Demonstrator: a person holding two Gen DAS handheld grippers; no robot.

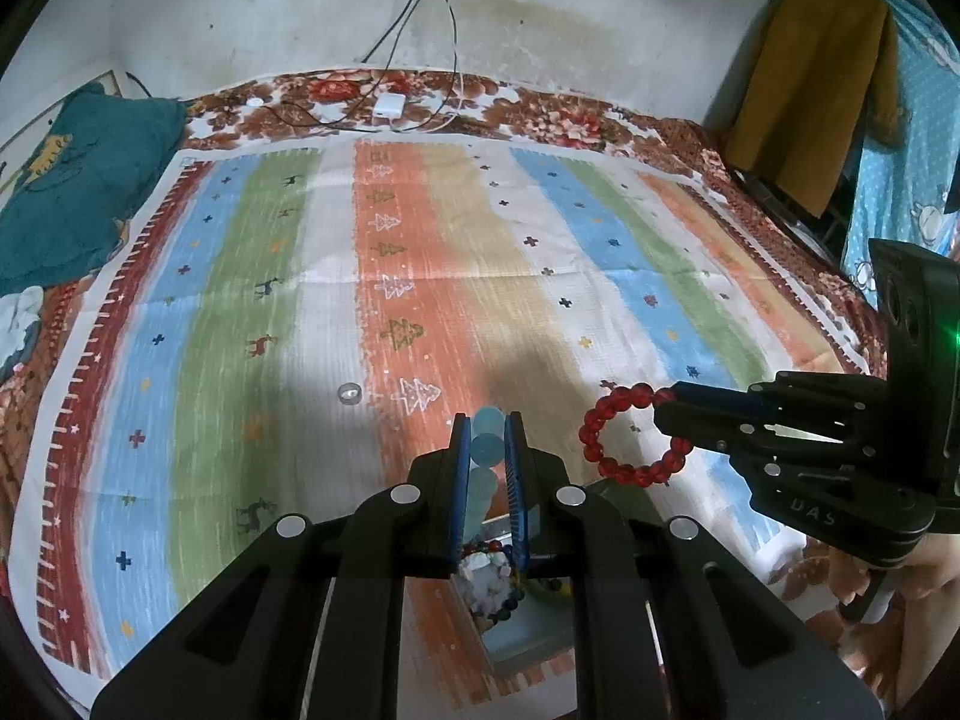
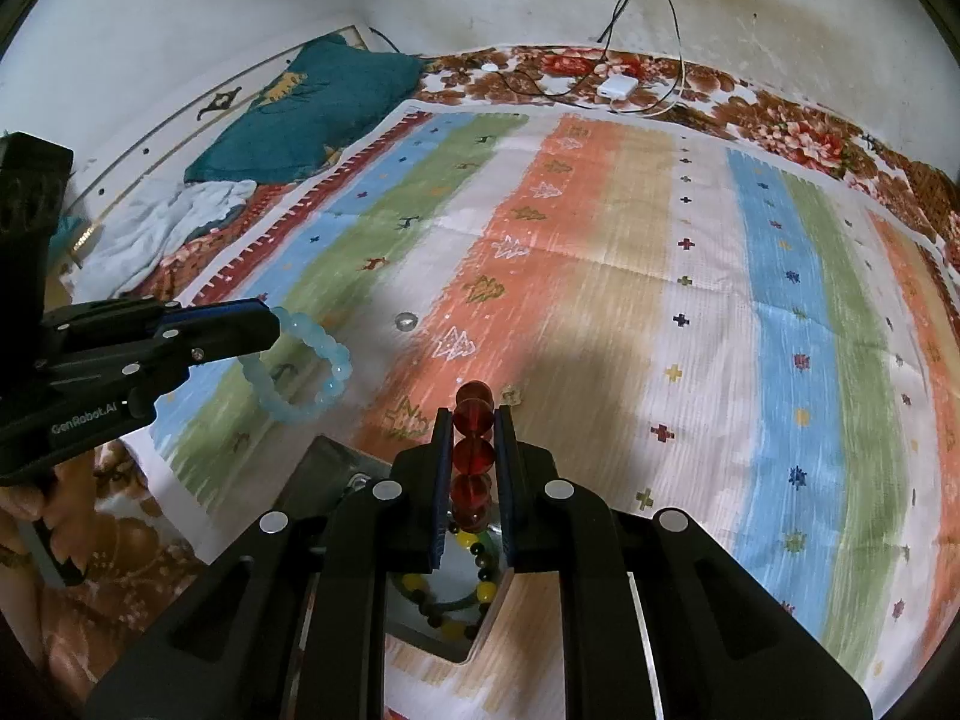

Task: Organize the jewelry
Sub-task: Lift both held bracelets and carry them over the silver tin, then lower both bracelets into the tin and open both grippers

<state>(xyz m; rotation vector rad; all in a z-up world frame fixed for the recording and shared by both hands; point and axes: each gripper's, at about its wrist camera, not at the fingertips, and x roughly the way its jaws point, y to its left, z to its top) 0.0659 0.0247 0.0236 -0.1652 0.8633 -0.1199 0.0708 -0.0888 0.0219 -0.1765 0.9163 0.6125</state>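
Two bead bracelets held above a striped cloth, one in each claw.

The left gripper (image 1: pixel 487 438) is clamped on a pale blue bracelet (image 2: pixel 312 369) of frosted round beads at lower centre of its view; the right gripper (image 2: pixel 474 438) pinches a red bracelet (image 1: pixel 630 435) of glossy translucent beads. Below both lies a box (image 2: pixel 324 468) holding mixed beads, on the woven striped cloth (image 1: pixel 420 276). A small silvery round piece (image 1: pixel 348 392) lies left of centre.

Between my left gripper's (image 1: pixel 487 450) matt black plastic fingers I see translucent, glossy pale-blue beads (image 1: pixel 485 447). My right gripper (image 2: pixel 474 444) pinches glassy, clear red beads (image 2: pixel 474 459). Beneath both lies a rough woven striped cloth (image 2: pixel 600 276), matt throughout.
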